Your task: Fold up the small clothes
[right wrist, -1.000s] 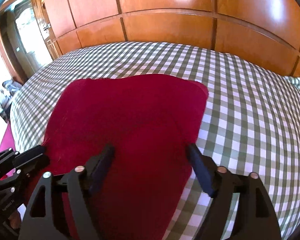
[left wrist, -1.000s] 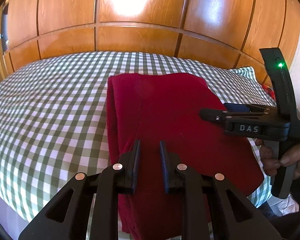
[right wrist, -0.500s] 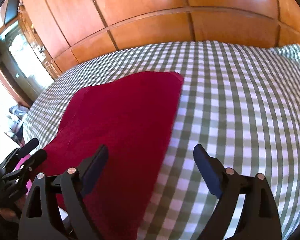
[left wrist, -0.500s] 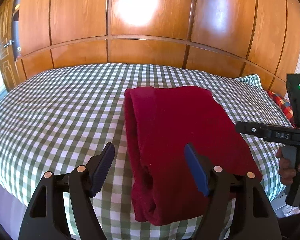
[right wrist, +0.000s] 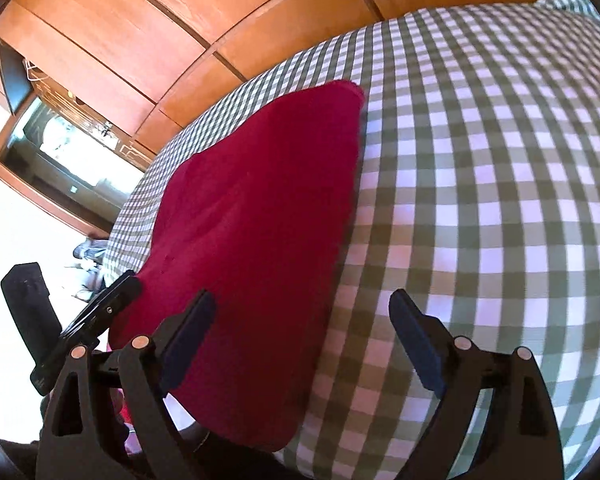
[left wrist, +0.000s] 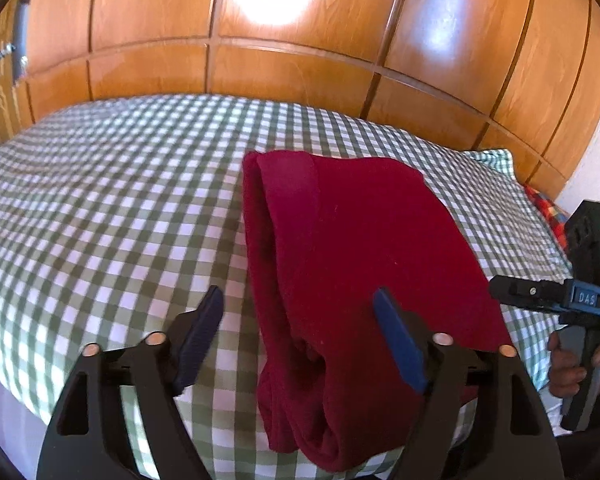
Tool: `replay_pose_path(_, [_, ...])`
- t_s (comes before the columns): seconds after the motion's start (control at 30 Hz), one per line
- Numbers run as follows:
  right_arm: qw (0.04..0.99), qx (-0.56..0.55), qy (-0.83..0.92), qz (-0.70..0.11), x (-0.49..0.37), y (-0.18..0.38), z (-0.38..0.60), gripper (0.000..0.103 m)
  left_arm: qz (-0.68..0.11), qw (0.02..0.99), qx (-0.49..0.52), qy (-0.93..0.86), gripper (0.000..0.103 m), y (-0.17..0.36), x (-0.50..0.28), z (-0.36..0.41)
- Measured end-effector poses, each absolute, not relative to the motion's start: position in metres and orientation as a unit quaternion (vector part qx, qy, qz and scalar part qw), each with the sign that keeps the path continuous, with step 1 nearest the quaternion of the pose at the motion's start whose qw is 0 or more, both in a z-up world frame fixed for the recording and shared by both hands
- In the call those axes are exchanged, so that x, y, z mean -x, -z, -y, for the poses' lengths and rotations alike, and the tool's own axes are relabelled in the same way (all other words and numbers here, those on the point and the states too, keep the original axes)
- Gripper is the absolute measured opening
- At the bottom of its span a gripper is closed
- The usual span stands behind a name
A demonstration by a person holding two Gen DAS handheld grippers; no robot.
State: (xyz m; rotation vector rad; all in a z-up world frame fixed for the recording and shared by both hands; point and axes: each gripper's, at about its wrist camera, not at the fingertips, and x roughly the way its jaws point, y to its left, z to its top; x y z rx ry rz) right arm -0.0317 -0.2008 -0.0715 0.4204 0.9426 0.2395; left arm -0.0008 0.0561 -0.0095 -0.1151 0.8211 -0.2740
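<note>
Both claws let go & backed off since a sec ago: left gripper [left wrist: 298, 334] and right gripper [right wrist: 300, 336] now spread apart, empty. Red garment [left wrist: 352, 264] lies folded on checked bedspread [left wrist: 112, 208], just ahead between them; prob one more fold left

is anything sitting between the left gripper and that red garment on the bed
Nothing visible does. The left gripper hangs open right above the near end of the red garment, whose folded edge lies between its fingers. Only green checked bedspread lies around it.
</note>
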Motion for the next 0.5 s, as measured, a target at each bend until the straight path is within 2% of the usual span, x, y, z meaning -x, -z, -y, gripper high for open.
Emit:
replay_pose_path(0.27, [0.844,-0.234,-0.137,-0.462,0.009,0.074,0.209,0.09,-0.422,0.872,0.178,0.173,0.079,0.017,-0.04,-0.09])
replay_pose_path(0.5, [0.837,-0.241,-0.151,-0.468,-0.001,0.081,0.211,0.093,-0.45,0.834,0.237,0.215,0.079,0.035,-0.058,-0.099])
